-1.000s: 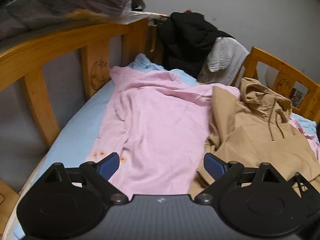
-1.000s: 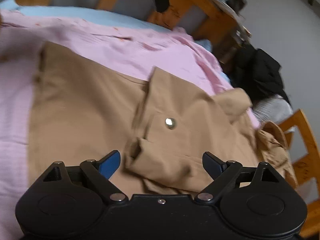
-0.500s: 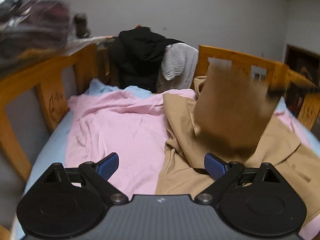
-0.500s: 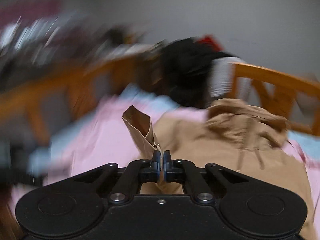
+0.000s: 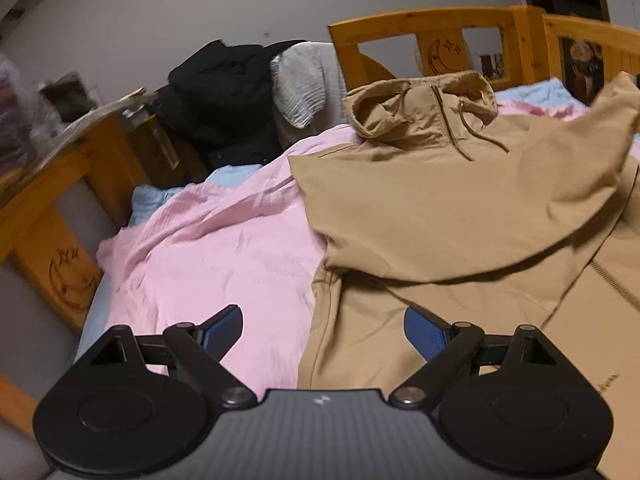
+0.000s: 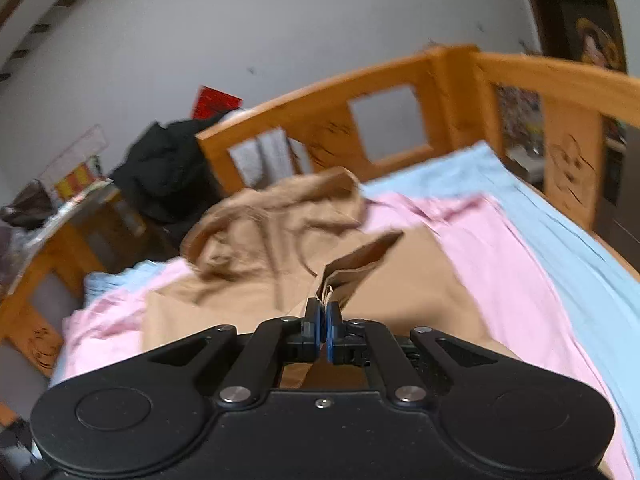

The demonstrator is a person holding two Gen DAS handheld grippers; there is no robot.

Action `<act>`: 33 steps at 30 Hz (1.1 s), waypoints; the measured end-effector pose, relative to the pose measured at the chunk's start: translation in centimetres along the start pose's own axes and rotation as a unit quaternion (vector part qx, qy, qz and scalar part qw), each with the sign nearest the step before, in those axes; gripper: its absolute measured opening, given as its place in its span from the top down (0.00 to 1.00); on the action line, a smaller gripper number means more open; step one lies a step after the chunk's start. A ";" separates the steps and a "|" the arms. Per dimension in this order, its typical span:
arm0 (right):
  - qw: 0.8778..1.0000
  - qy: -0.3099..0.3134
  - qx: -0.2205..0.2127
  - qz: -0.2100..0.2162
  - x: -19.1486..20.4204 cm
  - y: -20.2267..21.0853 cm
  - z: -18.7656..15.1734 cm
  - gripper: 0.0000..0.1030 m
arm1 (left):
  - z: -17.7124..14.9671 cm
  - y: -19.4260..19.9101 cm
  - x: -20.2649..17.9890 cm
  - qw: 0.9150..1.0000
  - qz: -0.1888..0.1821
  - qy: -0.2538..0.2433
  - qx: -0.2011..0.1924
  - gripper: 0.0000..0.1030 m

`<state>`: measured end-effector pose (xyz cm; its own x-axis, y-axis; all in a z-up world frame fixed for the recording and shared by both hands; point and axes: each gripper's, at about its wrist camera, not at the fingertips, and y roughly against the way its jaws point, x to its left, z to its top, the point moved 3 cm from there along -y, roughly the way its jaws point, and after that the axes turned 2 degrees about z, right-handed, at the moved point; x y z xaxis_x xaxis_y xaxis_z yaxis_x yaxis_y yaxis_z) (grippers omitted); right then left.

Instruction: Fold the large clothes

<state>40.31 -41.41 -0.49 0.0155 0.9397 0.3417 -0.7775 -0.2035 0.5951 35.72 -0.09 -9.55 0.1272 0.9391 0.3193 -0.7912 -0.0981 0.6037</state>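
A tan hooded jacket [image 5: 432,216] lies on a pink sheet [image 5: 224,248] on the bed, hood toward the headboard. One sleeve [image 5: 580,168] is lifted and stretched across its body to the right. My left gripper [image 5: 322,328] is open and empty, low over the jacket's left edge. My right gripper [image 6: 322,320] is shut on the tan sleeve cuff [image 6: 352,268] and holds it above the jacket [image 6: 248,296].
A wooden bed frame [image 5: 424,28] rings the mattress. Black and grey clothes [image 5: 236,92] hang over the far corner. A light blue sheet [image 6: 540,224] shows at the bed's right side. A cluttered wooden shelf [image 5: 48,144] stands at the left.
My right gripper closed on the jacket's sleeve and carried it up and across to the right. My left gripper swung right, toward the jacket, and stayed open.
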 end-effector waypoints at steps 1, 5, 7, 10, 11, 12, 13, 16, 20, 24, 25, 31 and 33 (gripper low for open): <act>1.000 -0.002 0.003 -0.003 -0.7 -0.1 -0.3 0.98 | 0.3 -0.7 -0.2 1.000 0.001 -0.004 -0.001 0.12; 1.000 0.001 0.003 0.005 -1.2 -0.8 -1.0 0.98 | 1.6 -3.7 -0.4 1.000 0.014 0.014 0.010 0.19; 1.000 0.008 -0.003 0.014 -0.6 -1.0 -0.5 0.98 | 2.1 -5.0 -0.2 1.000 0.016 0.015 0.017 0.23; 0.999 0.018 -0.013 0.031 0.7 -1.0 0.4 0.98 | 2.7 -6.9 0.5 0.998 0.005 0.038 0.042 0.59; 0.999 0.021 -0.018 0.037 1.1 -0.9 0.8 0.98 | 2.8 -7.5 1.1 0.997 -0.003 0.059 0.054 0.82; 0.998 0.025 -0.025 0.045 1.5 -0.7 1.1 0.98 | 2.7 -7.9 1.8 0.994 -0.009 0.086 0.062 0.91; 0.998 0.031 -0.033 0.052 1.8 -0.5 1.2 0.98 | 2.6 -8.1 2.6 0.992 -0.008 0.111 0.065 0.99; 0.996 0.046 -0.048 0.057 1.8 0.2 1.0 0.98 | 2.0 -8.5 4.5 0.985 0.010 0.155 0.069 1.00; 0.997 0.077 -0.009 -0.001 -0.6 -0.9 -2.3 0.98 | 0.9 -7.9 6.6 0.980 0.000 0.184 0.077 1.00; 0.993 0.077 0.059 -0.065 -4.0 -2.8 -5.3 0.84 | 0.7 -5.9 7.9 0.972 -0.043 0.224 0.052 0.88; 0.994 0.057 0.063 -0.062 -4.6 -2.7 -5.2 0.79 | 0.9 -5.7 8.0 0.971 -0.052 0.228 0.045 0.77; 0.990 0.128 0.011 -0.058 -2.3 -3.2 -2.9 0.49 | 3.3 -7.1 5.0 0.981 -0.043 0.179 0.053 0.55; 0.985 0.166 0.022 -0.049 -1.0 -5.1 -3.4 0.53 | 3.4 -9.0 3.5 0.983 -0.014 0.156 0.092 0.58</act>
<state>42.12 -40.35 -6.29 -0.1229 0.9920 0.0300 -0.7543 -0.1130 0.6467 45.34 2.97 -11.34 -0.0656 0.9948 0.0776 -0.6642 -0.1016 0.7406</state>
